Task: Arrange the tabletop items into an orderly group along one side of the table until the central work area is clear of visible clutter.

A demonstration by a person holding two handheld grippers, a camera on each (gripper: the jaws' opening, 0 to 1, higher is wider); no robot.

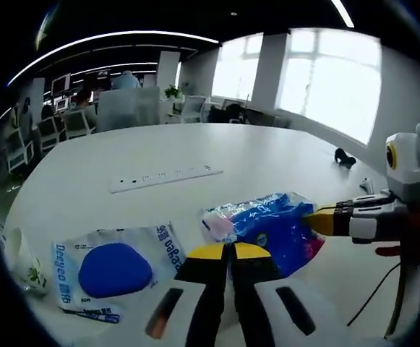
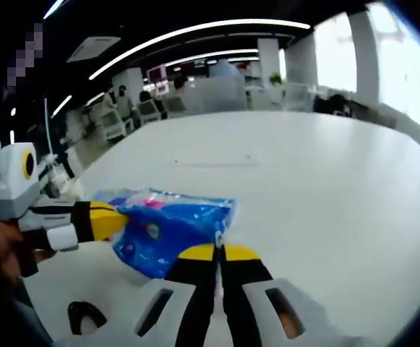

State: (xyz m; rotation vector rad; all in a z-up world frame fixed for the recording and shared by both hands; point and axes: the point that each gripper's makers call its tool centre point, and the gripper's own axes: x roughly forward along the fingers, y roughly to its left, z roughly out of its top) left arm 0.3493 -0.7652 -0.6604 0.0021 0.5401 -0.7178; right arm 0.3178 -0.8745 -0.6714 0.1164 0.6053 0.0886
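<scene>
A blue and pink plastic pack (image 1: 275, 224) lies between both grippers on the white table (image 1: 123, 155). My left gripper (image 1: 230, 251) is shut, its yellow tips at the pack's near edge. The right gripper (image 1: 316, 220) comes in from the right, closed against the pack's far end. In the right gripper view the same pack (image 2: 168, 228) sits just ahead of my right gripper (image 2: 219, 251), which is shut with a strip of the pack's edge running into its tips. The left gripper (image 2: 117, 217) presses on the pack's other end.
A clear bag holding a blue round pad (image 1: 116, 269) lies left of my jaws, and a small green-printed packet (image 1: 27, 269) lies further left. A white socket strip (image 1: 165, 177) sits mid-table. A small black object (image 1: 345, 157) rests at the far right. Chairs (image 1: 59, 124) stand beyond.
</scene>
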